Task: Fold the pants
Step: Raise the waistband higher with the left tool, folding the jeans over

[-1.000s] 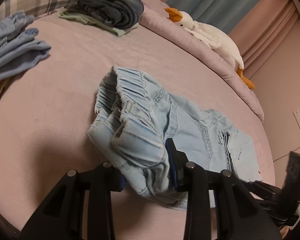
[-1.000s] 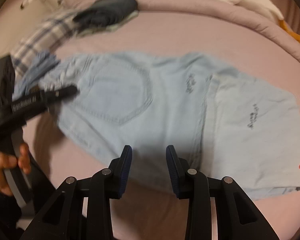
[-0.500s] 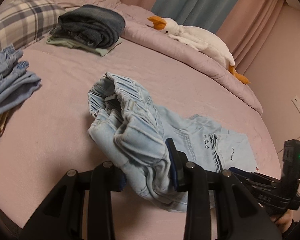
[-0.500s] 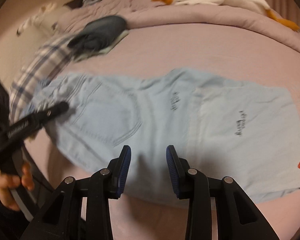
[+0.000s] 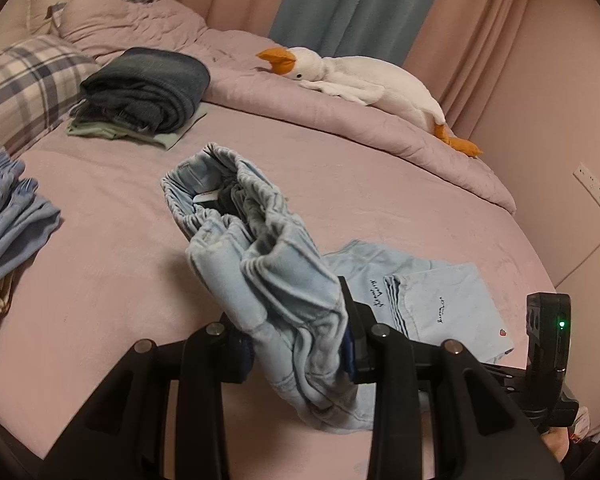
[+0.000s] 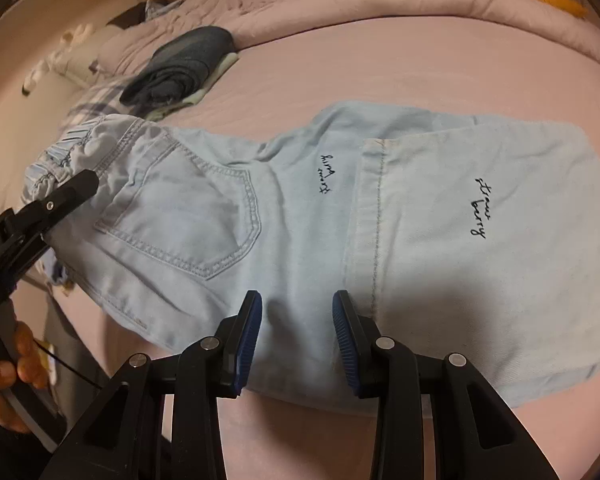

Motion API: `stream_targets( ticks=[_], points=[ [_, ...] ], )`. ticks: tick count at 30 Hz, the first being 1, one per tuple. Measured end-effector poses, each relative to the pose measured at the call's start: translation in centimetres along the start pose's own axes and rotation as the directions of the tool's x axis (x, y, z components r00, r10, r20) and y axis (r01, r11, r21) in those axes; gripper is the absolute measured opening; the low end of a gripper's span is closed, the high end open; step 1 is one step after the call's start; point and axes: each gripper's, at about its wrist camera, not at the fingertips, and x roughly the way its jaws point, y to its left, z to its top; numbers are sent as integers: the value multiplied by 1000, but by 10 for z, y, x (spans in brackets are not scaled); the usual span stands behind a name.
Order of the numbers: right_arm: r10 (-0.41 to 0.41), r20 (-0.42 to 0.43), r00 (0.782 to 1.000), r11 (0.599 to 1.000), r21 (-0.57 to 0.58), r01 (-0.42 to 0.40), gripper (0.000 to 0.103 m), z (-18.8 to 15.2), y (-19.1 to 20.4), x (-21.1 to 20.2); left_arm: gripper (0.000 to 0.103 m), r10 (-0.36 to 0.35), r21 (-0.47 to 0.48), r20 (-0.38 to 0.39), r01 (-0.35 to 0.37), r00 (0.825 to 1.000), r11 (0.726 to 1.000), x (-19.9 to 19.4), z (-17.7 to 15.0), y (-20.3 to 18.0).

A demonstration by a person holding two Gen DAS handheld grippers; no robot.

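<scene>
Lifted higher than a second ago, the waist end of the pants (image 5: 260, 240) now hangs up off the pink bed (image 5: 120, 264) — the legs lie flat. Left tongs (image 5: 296, 344) pinch the bunched waistband. Right tongs (image 6: 296, 320) sit spread apart over the near pants edge, holding nothing.

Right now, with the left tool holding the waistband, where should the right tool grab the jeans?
Probably the near long edge of the jeans, beside the folded-back hem. It lies flat just ahead of the open right tool, so slide in low from the near side.
</scene>
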Motion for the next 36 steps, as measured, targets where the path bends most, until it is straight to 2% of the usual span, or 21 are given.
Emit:
stream_targets(
  ticks=[9,13,27,31,33,36],
  points=[
    [49,34,998,997,63,-52,37,-6,-11,-12,33,-17,58,6,16,1000,998,2,5,-25],
    [73,61,995,990,114,-80,42,-9,-25,-21,33,-25,85,5,24,1000,996,5,5,-35],
    [112,86,990,974,190,-126,42,-4,-37,-18,33,-50,156,-17,52,999,986,16,2,-63],
    [165,110,980,951,245,-188,45,-6,-47,-18,33,-54,176,-30,59,998,983,21,0,-71],
    [193,129,973,937,269,-222,54,-6,-51,-19,33,-56,191,-37,62,998,980,23,-1,-75],
    [248,159,955,909,303,-287,55,-6,-59,-20,33,-59,209,-50,68,997,975,27,-3,-81]
  ],
)
